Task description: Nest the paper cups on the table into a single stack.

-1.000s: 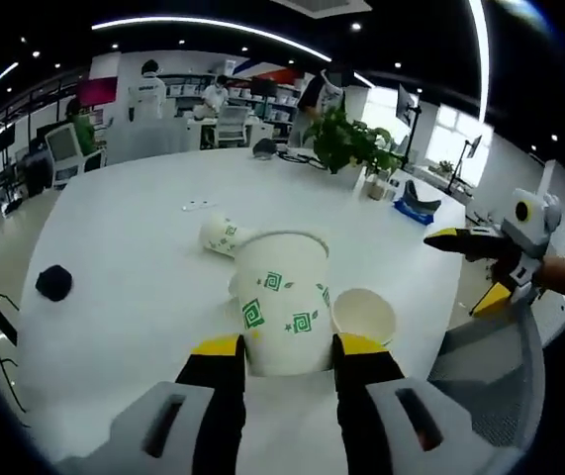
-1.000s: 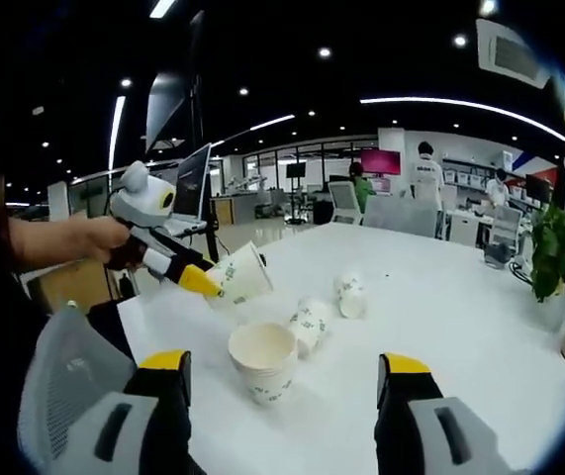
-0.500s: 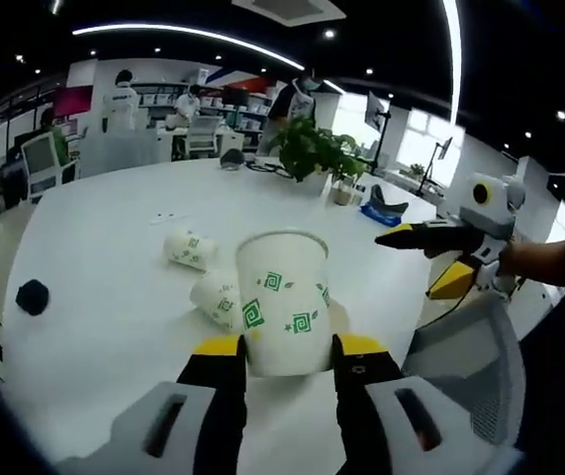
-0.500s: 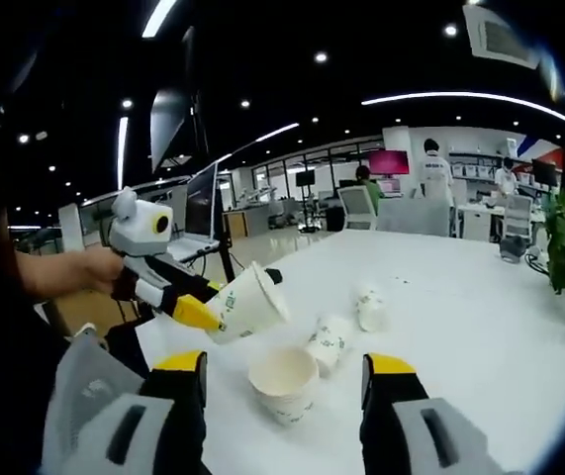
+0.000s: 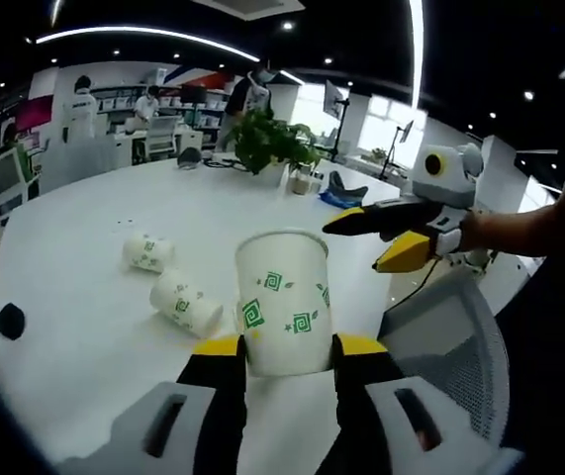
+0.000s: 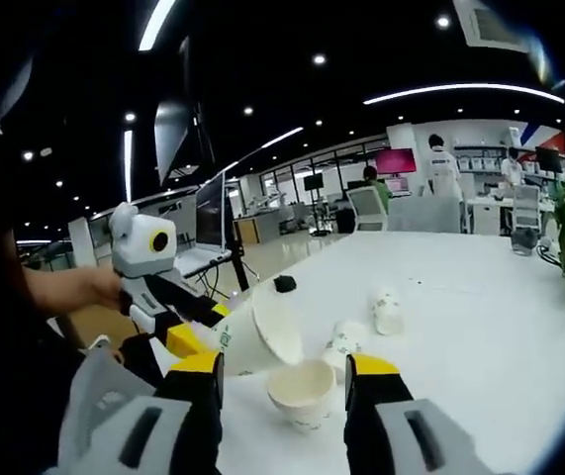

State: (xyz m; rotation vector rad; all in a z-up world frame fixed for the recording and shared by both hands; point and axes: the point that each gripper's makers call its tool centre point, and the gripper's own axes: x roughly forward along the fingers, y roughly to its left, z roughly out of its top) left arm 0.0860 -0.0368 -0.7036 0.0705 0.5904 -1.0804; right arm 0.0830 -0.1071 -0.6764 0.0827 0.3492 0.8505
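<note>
Left gripper [image 5: 287,348] is clamping a paper cup [image 5: 284,300]; right gripper [image 6: 282,368] is hovering half-open around upright cup [image 6: 302,392]; two cups [image 5: 185,302] are lying on table [image 5: 84,247].

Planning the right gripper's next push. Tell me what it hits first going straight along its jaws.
Probably the upright stack of paper cups: it stands on the white table right between and ahead of the right gripper's open jaws. Depth is unclear, and the held cup in the left gripper sits close alongside.

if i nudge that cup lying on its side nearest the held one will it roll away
Probably: the nearer lying cup rests on its curved wall on the smooth table. Being tapered, it would likely curve rather than run straight. It looks like thin paper, so light and easily dented.
</note>
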